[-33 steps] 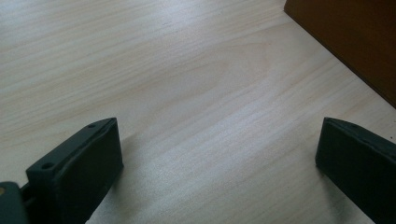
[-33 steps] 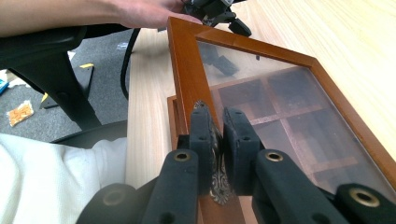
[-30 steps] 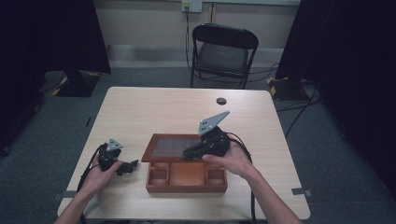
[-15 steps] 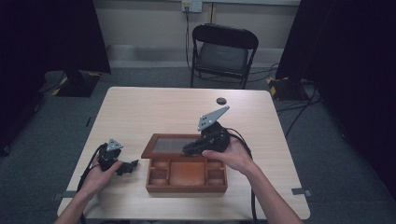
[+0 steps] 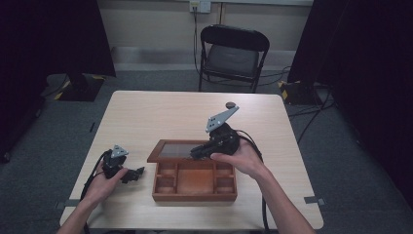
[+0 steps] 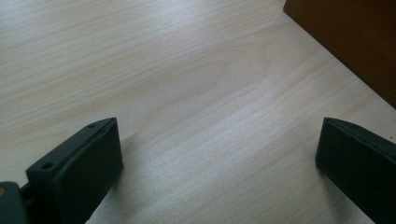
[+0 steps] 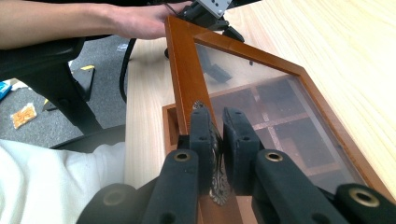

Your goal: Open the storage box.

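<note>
Box base: a wooden box (image 5: 195, 184) sits at the near middle of the table (image 5: 160, 112), its open compartments facing up between the person's two forearms.

Left gripper: the left gripper (image 5: 132, 174) rests low on the table just left of the box, held in the left hand (image 5: 100, 183). In the left gripper view its jaws stand wide apart, released, with bare wood grain between them and a corner of the box's brown side (image 6: 355, 42) at upper right. Its place matches the frames from a second and half a second ago.

Right gripper: the right gripper (image 7: 215, 140) is clenched on a small ornate metal clasp (image 7: 217, 189) at the front edge of the lid; the jaws pinch it from both sides. In the high view the right hand (image 5: 241, 158) holds it over the back of the box.

Lid: the glass-paned lid (image 5: 175, 150) is hinged at the far side and tilted up. Compared with a second ago, it stands a little higher and the gripper's grey plate (image 5: 221, 117) has risen and swung farther from the person. Through the pane (image 7: 275, 116) the box's dividers show.

Farther table: a small dark round object (image 5: 230, 105) lies near the far edge, well apart from the box, where it lay before.

Beyond: a black folding chair (image 5: 234, 53) stands behind the table.
</note>
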`<act>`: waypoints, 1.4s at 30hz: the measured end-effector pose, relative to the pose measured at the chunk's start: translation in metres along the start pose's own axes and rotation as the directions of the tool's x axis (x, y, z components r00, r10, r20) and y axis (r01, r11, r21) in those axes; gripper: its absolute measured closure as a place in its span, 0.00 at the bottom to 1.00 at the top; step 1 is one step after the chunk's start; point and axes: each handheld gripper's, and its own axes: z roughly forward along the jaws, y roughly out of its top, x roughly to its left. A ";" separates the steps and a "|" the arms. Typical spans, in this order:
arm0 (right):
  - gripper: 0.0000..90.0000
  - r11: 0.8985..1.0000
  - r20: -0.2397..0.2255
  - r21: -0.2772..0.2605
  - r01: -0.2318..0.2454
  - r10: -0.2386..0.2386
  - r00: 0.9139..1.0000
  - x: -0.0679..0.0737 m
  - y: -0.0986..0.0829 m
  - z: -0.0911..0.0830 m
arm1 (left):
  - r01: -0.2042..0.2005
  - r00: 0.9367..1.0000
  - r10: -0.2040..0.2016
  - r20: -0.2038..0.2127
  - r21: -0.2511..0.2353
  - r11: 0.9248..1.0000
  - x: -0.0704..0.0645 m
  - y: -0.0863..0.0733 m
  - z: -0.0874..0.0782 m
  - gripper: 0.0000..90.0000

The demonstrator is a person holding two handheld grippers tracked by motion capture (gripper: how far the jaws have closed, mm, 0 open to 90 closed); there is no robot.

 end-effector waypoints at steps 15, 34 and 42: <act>0.92 1.000 0.000 0.000 -0.003 0.003 1.000 -0.004 0.006 -0.003 | 0.000 1.000 0.000 0.000 0.000 1.000 0.000 0.000 0.000 0.00; 0.92 1.000 0.011 -0.015 -0.018 0.019 1.000 -0.008 0.010 -0.007 | 0.000 1.000 0.000 0.000 0.000 1.000 0.000 0.000 0.000 0.00; 0.92 1.000 0.018 -0.023 -0.017 0.017 1.000 -0.009 0.012 -0.008 | 0.000 1.000 0.000 0.000 0.000 1.000 0.000 0.000 0.000 0.00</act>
